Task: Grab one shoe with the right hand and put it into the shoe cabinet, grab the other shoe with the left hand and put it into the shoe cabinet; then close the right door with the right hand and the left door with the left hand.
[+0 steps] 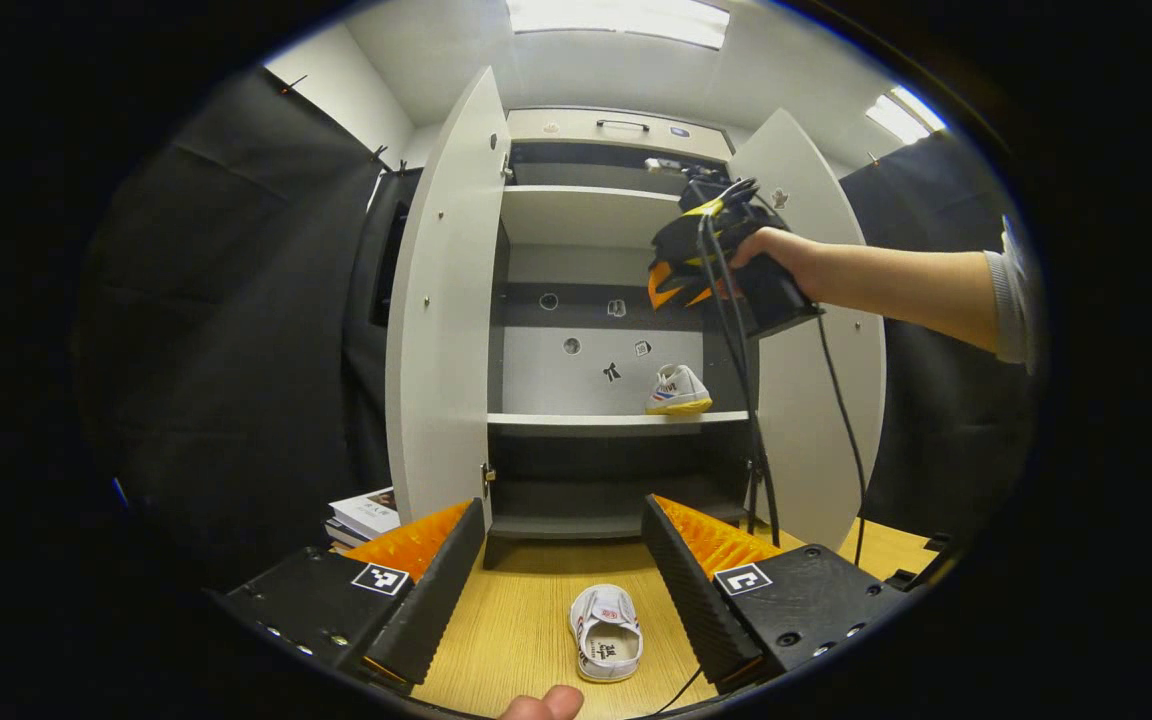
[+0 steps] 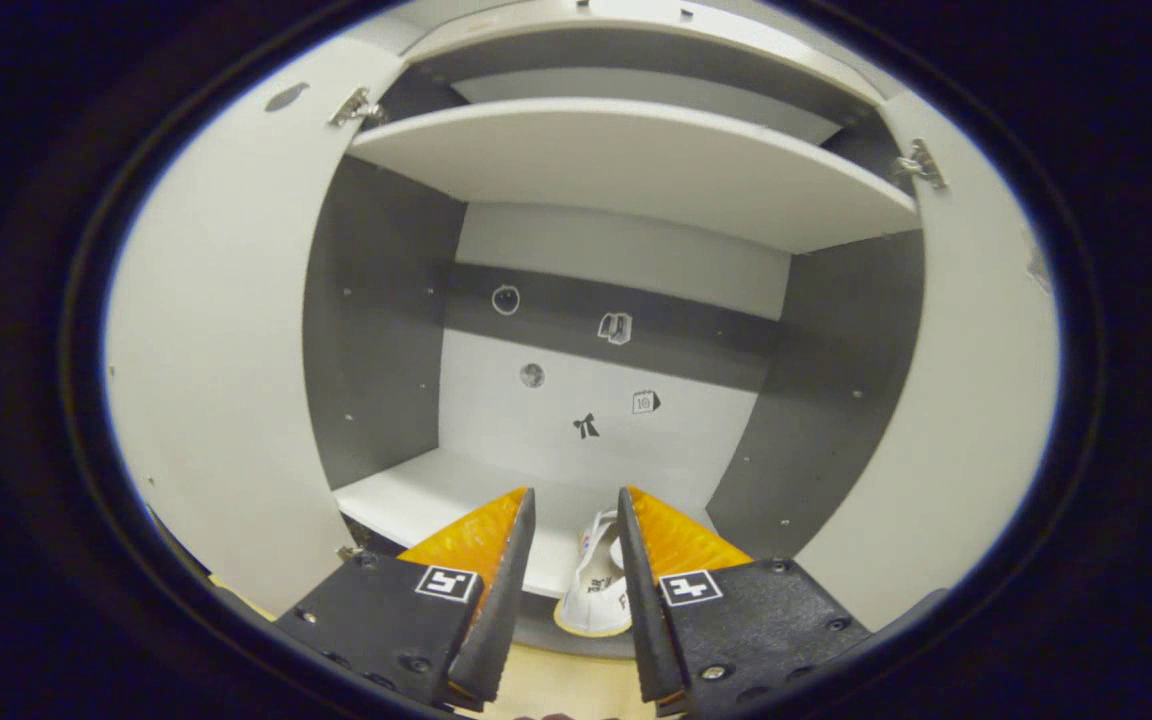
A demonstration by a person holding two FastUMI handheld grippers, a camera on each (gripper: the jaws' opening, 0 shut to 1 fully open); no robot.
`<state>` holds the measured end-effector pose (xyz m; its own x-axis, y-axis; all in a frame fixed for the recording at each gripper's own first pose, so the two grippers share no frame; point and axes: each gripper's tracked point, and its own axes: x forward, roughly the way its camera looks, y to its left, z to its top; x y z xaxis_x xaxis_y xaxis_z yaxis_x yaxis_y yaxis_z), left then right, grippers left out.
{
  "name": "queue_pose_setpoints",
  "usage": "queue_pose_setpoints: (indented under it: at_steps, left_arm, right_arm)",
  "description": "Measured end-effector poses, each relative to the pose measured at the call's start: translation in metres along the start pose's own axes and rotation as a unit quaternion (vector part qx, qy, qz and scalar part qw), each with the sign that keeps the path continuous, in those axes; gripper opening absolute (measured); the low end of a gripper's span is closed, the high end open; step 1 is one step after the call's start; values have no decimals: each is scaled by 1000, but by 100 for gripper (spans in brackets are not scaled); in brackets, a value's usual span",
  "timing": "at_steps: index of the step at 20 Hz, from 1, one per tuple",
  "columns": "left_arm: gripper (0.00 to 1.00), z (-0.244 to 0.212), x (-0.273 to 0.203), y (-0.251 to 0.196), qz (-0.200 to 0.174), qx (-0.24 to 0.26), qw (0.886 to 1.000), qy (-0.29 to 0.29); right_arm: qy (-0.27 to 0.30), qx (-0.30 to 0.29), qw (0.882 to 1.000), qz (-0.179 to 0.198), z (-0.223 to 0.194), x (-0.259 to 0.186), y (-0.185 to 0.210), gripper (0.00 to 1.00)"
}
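Sitting on the middle shelf (image 1: pixel 616 421) of the cabinet (image 1: pixel 586 130), toward its right end, is one shoe (image 1: pixel 678 391); the other shoe (image 1: pixel 607 632) lies on the table (image 1: pixel 516 640) in front of the cabinet, heel toward the camera, between the left gripper's (image 1: pixel 564 575) spread fingers but not touched by them. In its own view the right gripper (image 2: pixel 572 560) hovers in front of the shelf with its fingers apart and nothing between them, the shelved shoe (image 2: pixel 596 590) showing through the gap beyond. A hand (image 1: pixel 776 255) holds that gripper up near the right door (image 1: pixel 816 400), cables (image 1: pixel 736 400) trailing down from it across the cabinet's opening.

The main risk, as I judge it, is those cables: they hang right where the second shoe must pass, and could snag the left gripper or the shoe on the way in (or get pinched once the right door swings). A second risk is the grab itself. The table shoe is soft and low, so fingers closing on the collar alone may let it slip or tilt out mid-lift. Placing it too near the shelf's front edge could let it fall, or stop the left door (image 1: pixel 446 300) from closing flush. Setting it down carelessly could also knock the first shoe off its spot.
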<state>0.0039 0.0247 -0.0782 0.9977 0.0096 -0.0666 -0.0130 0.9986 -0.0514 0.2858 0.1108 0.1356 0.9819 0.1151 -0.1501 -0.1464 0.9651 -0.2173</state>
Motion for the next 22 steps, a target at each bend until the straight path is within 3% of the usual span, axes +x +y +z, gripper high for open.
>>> queue_pose_setpoints:
  at_steps: [1, 5, 11, 16, 19, 22]
  left_arm:
    - [95, -1, 0, 0, 0, 2, 1000, 0]
    - [95, -6, -1, 0, 0, -5, 1000, 8]
    - [95, -11, -1, 4, 7, 6, 1000, 17]
    - [95, -18, -4, 0, 8, 20, 999, 25]
    - [95, -27, -6, -3, 13, 23, 999, 35]
    - [95, -42, -6, -8, 9, 22, 998, 54]
  right_arm:
    - [-17, 11, 1000, -4, -3, -18, -2, 60]
    - [-64, 39, 997, -30, -51, -81, -12, 58]
    - [-63, 57, 995, -43, -166, -149, -10, 61]
    - [-65, 39, 996, -50, -224, -192, 2, 77]
    - [-68, 54, 995, -58, -243, -211, 4, 94]
    - [-63, 60, 994, -68, -257, -222, -1, 96]
